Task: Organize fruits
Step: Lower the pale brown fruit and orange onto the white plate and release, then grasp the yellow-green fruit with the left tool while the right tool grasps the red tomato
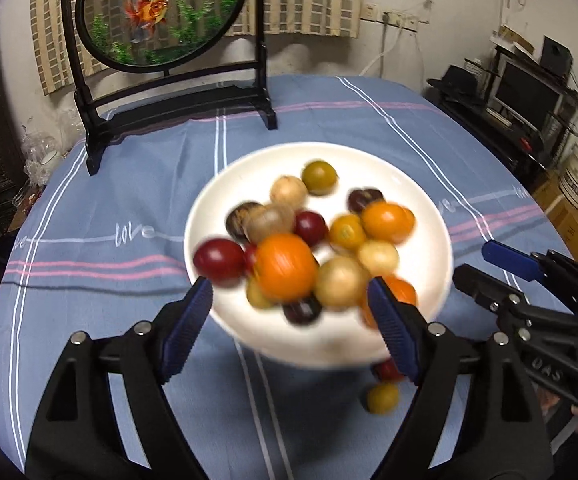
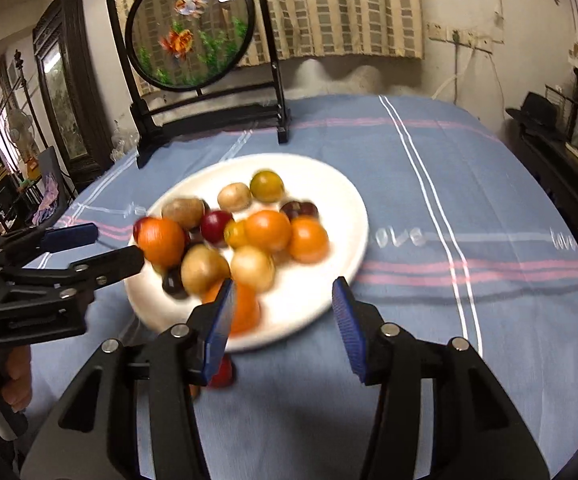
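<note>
Left wrist view: nearest, two stray fruits are seen on the worktop (image 1: 129, 312) off the near rim of the white plate (image 1: 233, 184), a yellow-green fruit (image 1: 383, 398) closest and a red fruit (image 1: 385, 370) just beyond it, partly hidden behind the right-hand pad. Both lie below and right of the left gripper (image 1: 291, 316), whose jaws are spread wide and hold nothing. The right gripper (image 2: 285, 318) is judged nearer the red one, seen just beneath its left-hand pad; its jaws are parted and empty. Beyond, the remaining round fruits are heaped on the plate, so no long axis matters.
</note>
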A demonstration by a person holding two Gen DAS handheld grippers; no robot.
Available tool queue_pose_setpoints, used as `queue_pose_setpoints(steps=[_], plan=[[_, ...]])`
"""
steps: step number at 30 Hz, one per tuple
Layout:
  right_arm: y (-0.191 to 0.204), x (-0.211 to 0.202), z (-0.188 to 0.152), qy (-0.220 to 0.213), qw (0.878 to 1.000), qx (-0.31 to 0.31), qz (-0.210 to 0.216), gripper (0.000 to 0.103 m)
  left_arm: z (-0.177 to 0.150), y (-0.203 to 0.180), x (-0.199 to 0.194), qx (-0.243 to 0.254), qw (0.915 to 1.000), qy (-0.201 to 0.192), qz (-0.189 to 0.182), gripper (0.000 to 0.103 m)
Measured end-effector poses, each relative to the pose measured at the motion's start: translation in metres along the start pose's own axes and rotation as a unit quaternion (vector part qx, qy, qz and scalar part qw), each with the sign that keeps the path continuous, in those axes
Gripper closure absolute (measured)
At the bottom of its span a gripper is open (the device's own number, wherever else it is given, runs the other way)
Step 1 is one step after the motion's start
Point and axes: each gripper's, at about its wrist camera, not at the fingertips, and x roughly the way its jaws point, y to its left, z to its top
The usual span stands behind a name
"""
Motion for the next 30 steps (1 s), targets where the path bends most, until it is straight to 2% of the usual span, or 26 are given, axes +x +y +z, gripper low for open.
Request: queue_pose_setpoints(steps=[6, 12, 16, 17, 25, 27, 30], plan=[[-0.007, -0.012, -0.033, 0.02, 1.0, 0.022, 0.005, 0.052, -0.039, -0.018, -0.017, 0.028, 0.9996, 0.004, 0.002, 0.017], [-0.016, -0.017, -0.051, 0.024, 0.998, 0.05, -0.008, 0.052, -0.072, -0.025, -0.012, 0.03, 0.999, 0.032, -0.004, 0.016], [-0.016, -0.025, -0.053, 0.015, 0.999, 0.049, -0.002, 0.049, -0.084, -0.03, -0.006, 0.031, 0.9985, 0.045, -0.007, 0.016], [-0.017, -0.027, -0.054, 0.011, 0.999, 0.051, -0.002, 0.04, -0.085, -0.031, -0.004, 0.031, 0.9983, 0.048, -0.008, 0.016], [-0.019, -0.023, -0.059, 0.013, 0.998, 0.058, 0.001, 0.039, -0.087, -0.048, 0.013, 0.039, 0.9976, 0.056, -0.015, 0.016], [-0.02, -0.021, -0.059, 0.017, 0.998, 0.061, 0.003, 0.039, -0.085, -0.053, 0.018, 0.044, 0.9977, 0.048, -0.016, 0.017], [-0.023, -0.019, -0.06, 0.019, 0.998, 0.066, 0.003, 0.04, -0.084, -0.058, 0.027, 0.057, 0.9965, 0.058, -0.019, 0.033]])
